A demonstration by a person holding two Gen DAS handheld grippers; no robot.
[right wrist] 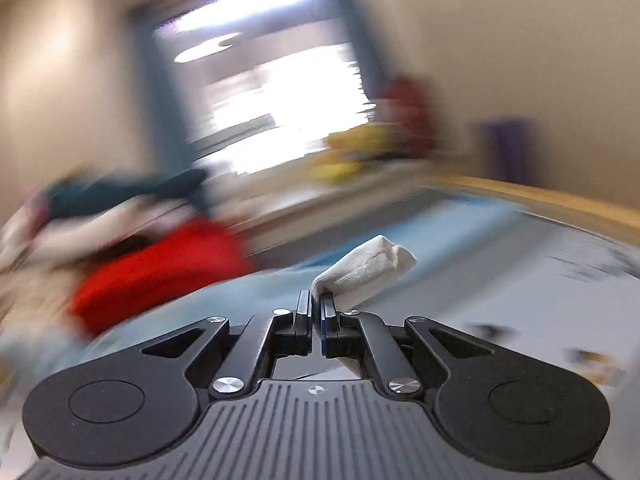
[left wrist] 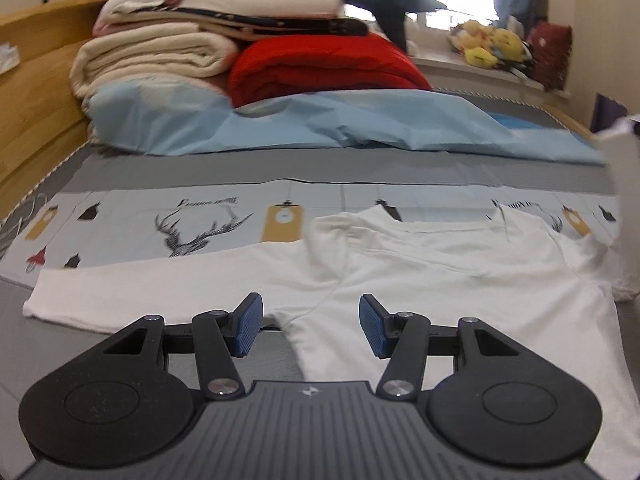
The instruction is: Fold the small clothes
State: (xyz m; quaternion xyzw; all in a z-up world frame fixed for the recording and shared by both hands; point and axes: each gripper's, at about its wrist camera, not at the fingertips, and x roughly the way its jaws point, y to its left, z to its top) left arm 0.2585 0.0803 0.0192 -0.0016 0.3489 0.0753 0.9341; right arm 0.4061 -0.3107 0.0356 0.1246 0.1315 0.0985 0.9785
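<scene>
A small white long-sleeved top (left wrist: pixel 440 272) lies spread on the bed, one sleeve stretched out to the left. My left gripper (left wrist: pixel 311 322) hovers just over its near edge, by the armpit, jaws apart with nothing between the blue pads (left wrist: pixel 250 326). At the right edge of the left wrist view, a blurred strip of white cloth (left wrist: pixel 624 208) rises from the top. In the right wrist view my right gripper (right wrist: pixel 316 304) is shut on a fold of that white cloth (right wrist: pixel 368 270), lifted above the bed; the background is smeared by fast motion.
A light blue sheet (left wrist: pixel 320 128) lies bunched behind the top. Folded cream blankets (left wrist: pixel 152 56) and a red blanket (left wrist: pixel 320 68) are stacked at the bed's head. A wooden bed frame (left wrist: pixel 36 92) runs along the left. Plush toys (left wrist: pixel 488 44) sit on the windowsill.
</scene>
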